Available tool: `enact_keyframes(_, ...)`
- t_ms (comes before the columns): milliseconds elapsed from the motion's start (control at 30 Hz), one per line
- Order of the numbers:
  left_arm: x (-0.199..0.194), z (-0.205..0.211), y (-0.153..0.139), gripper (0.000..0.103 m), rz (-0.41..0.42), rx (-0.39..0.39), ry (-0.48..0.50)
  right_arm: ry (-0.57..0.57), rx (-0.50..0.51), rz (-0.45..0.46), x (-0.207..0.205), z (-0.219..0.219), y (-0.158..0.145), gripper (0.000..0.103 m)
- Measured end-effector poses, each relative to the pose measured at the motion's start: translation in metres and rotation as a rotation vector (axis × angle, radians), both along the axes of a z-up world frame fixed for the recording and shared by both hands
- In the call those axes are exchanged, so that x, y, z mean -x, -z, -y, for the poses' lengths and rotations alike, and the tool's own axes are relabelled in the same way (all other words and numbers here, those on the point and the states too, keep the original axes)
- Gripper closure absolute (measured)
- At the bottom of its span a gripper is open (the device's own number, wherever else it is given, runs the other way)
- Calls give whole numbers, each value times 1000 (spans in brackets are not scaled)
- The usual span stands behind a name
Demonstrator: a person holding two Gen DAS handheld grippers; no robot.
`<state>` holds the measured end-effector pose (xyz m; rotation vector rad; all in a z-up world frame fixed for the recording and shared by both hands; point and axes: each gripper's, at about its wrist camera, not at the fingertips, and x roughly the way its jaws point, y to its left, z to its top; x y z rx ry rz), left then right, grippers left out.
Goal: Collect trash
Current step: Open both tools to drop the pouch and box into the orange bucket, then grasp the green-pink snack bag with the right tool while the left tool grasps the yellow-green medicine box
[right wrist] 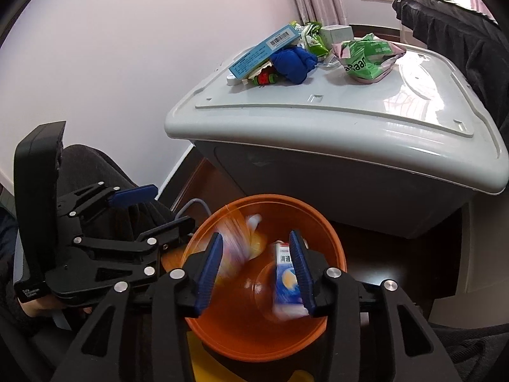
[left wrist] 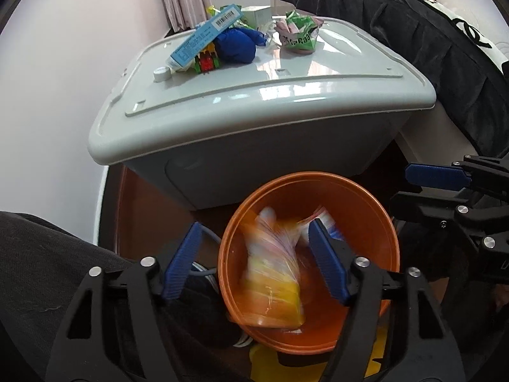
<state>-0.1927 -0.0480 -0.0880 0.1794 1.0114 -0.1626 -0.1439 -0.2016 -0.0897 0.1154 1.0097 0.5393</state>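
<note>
An orange bin (left wrist: 318, 179) (right wrist: 270, 199) stands on the floor right under both grippers. My left gripper (left wrist: 254, 226) (right wrist: 159, 210) is open above it. A blurred yellow and pink packet (left wrist: 273, 280) (right wrist: 235, 238) lies loose inside the bin, touching neither pad. My right gripper (right wrist: 255, 235) (left wrist: 410, 187) is open too. A blurred blue and white carton (right wrist: 288, 286) sits in the bin close beside its right finger, half hidden behind my left gripper's right finger in the left wrist view.
A grey lidded storage box (left wrist: 286, 95) stands behind the bin. On it lie a light blue carton (left wrist: 203, 38), a blue cloth bundle (left wrist: 237, 46) and green wrappers (left wrist: 299, 33). A black bed skirt (left wrist: 429, 47) hangs on the right. A person's dark trouser leg (left wrist: 41, 270) is on the left.
</note>
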Motion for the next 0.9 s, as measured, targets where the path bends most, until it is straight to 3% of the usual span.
enact_keyframes(400,0,-2,-1,33,6,-3,-14,11,-9,3,0,2,-2,57)
enact_keyframes(467,0,-2,-1,28,5,3,-13,14,-10,4,0,4,-2,54)
enact_keyframes(633,-7,-5,-9,13,40,35,-10,31,-13,30,-2,5,-9,35)
enact_keyframes(767,-33,-7,-22,11,73,77,2,83,6,93,-20,9,-23,27)
enact_keyframes(900,-77,-11,-45,10,132,97,10,204,6,168,-64,19,-41,21)
